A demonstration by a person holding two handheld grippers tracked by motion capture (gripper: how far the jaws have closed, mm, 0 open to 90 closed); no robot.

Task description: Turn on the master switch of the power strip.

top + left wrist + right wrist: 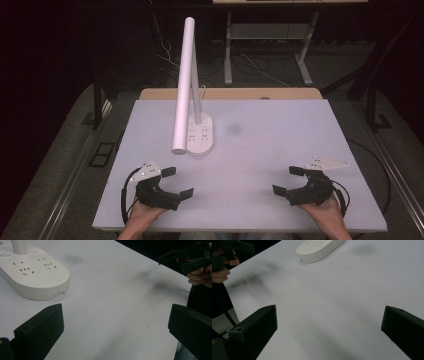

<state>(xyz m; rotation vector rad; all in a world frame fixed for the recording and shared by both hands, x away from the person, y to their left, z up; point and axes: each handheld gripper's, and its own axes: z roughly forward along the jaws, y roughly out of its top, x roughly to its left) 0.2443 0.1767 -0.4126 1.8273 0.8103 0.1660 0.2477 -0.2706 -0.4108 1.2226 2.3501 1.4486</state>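
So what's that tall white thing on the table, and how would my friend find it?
Start at the big white table. On its far left part sits a white oval base with plug sockets on top, and a thin stalk rises from it carrying a long white tube. It's a desk lamp, much taller than the two black grippers nearby.

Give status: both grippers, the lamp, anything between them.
Left gripper open, empty, near table edge. Right gripper open, empty. White desk lamp with socket base stands untouched, nearer the left gripper. Nothing in the way on the table.

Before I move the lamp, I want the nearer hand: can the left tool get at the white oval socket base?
Probably yes: the left tool is open, with bare table between it and the white oval socket base.
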